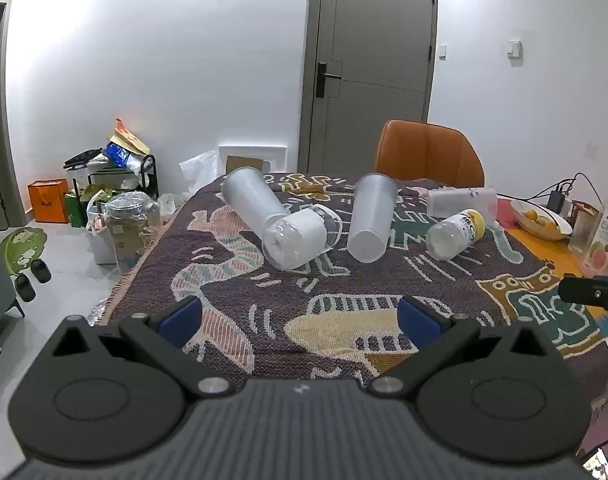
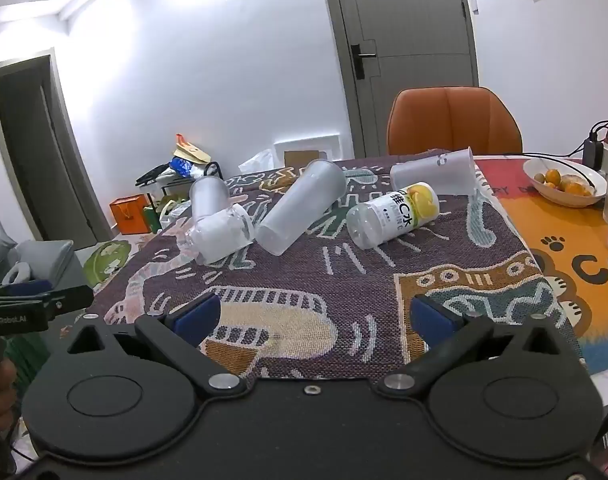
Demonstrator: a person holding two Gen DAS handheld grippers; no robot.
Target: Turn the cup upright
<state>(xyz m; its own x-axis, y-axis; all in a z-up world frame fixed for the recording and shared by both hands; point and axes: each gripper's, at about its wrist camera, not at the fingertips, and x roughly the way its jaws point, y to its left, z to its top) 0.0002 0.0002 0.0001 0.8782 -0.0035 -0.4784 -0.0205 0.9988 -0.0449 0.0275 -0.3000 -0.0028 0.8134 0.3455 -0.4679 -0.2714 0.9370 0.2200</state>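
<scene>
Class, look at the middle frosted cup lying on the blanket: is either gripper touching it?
Apart. In the right wrist view, patterned blanket shows between the right gripper and the middle frosted cup.

surface: table [image 2: 552, 240], orange printed cover showing at right of frame
cloth: patterned woven blanket [image 1: 304, 292] covers most of the table, centre of frame
left cup: frosted cup [image 1: 250, 200] on its side, upper centre-left
wrapped bottle: clear bottle with white label [image 1: 300, 238] on its side, touching the left cup's base end
middle cup: frosted cup [image 1: 370, 216] on its side, base toward camera, centre
yellow bottle: small bottle with yellow label [image 2: 396, 214] on its side, right of middle cup
far cup: frosted cup [image 2: 434, 176] on its side, upper right, behind the yellow bottle
bowl: white bowl with fruit [image 2: 564, 182] on the orange cover, far right
</scene>
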